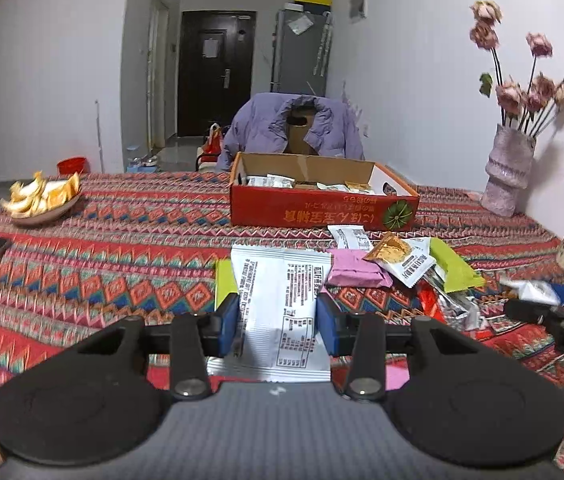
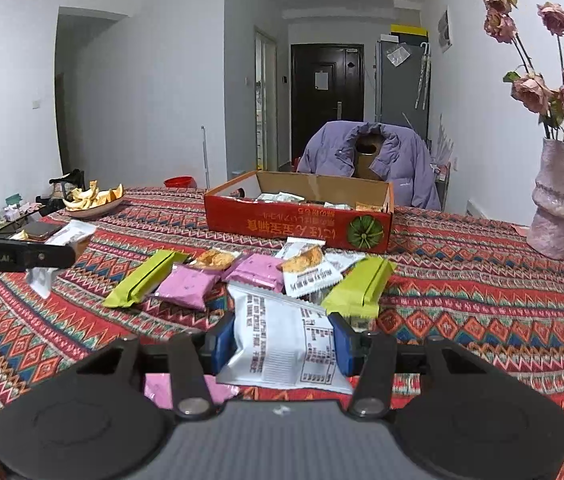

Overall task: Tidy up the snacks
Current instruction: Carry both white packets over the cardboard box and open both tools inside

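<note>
Both claws are loaded: the left claw [image 1: 277, 328] is clamped on a white packet [image 1: 282, 300], and the right claw [image 2: 282, 344] pinches another white packet [image 2: 282, 344], each held just above the counter [image 2: 462, 280] and short of the red box [image 2: 302, 220]. The box sits toward the far side of the counter and already has several packets lying in it, so I'd say the sorting is under way but nowhere near finished. In front of the box a loose heap remains: two green bars [image 2: 143, 280], pink packets [image 2: 189, 284], and white cracker packs [image 2: 306, 268] touching or overlapping each other. Another pink packet [image 2: 161, 390] lies nearer than the heap, under the right claw. Both held packets still need carrying forward to the box, then the heap follows.
</note>
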Demonstrator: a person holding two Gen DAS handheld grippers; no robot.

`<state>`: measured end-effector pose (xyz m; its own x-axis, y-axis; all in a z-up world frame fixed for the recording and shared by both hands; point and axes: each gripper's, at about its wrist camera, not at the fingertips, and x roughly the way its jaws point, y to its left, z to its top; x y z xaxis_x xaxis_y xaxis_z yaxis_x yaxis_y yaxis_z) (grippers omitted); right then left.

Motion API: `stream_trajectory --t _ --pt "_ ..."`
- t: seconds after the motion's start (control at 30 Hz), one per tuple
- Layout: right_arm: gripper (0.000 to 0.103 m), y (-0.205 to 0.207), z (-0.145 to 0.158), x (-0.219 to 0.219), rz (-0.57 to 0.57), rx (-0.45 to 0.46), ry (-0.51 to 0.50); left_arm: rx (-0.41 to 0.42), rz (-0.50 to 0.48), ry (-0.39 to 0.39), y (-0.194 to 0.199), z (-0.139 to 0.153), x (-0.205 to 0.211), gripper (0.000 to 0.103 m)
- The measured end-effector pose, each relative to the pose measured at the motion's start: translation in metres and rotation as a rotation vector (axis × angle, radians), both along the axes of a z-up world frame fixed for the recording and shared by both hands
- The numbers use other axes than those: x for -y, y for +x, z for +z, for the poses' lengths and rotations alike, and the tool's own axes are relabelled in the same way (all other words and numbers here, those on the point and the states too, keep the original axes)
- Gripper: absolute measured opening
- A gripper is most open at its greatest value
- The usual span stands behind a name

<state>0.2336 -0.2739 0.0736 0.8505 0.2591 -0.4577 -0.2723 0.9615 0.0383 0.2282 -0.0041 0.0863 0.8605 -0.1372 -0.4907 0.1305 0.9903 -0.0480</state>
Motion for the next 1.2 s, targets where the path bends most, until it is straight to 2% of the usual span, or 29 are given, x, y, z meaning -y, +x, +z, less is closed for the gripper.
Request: stream_trajectory --t 0.2,0.33,0.43,0.57,0.67,0.8,0.9,1.03,1.13,1.17,1.2 --pt "0.048 0.05 0.032 0.006 0.04 0.037 0.021 -0.014 -0.054 -0.044 0.057 0.025 -0.001 0.041" --pt "0.048 0.106 0.055 0.008 0.064 0.058 0.023 0.029 -0.044 -0.004 0.112 0.047 0.005 0.041" --pt "0.048 0.162 0.069 0.006 0.075 0.051 0.045 0.05 -0.057 0.009 0.159 0.061 0.01 0.042" --pt "0.048 0.26 0.078 0.002 0.06 -0.005 0.09 -0.017 -0.063 -0.031 0.238 0.066 0.015 0.042" --pt "0.048 0.336 0.069 -0.004 0.027 -0.083 0.136 -0.063 -0.081 -0.025 0.298 0.056 0.021 0.042" --pt "0.048 0.42 0.043 -0.025 -0.007 -0.187 0.124 -0.198 -0.055 -0.04 0.375 0.027 0.025 0.042" --pt "0.048 0.471 0.016 -0.039 -0.026 -0.284 0.133 -0.246 -0.04 0.0 0.412 0.005 0.028 0.042" --pt "0.049 0.514 -0.017 -0.055 -0.063 -0.365 0.144 -0.312 -0.005 0.007 0.449 -0.022 0.025 0.042" --pt "0.053 0.532 -0.034 -0.061 -0.096 -0.403 0.149 -0.342 0.018 -0.008 0.463 -0.033 0.017 0.058" --pt "0.06 0.535 -0.037 -0.063 -0.113 -0.411 0.138 -0.344 0.018 -0.012 0.466 -0.035 0.015 0.059" --pt "0.063 0.536 -0.039 -0.063 -0.123 -0.409 0.131 -0.337 0.012 -0.015 0.466 -0.035 0.013 0.06"
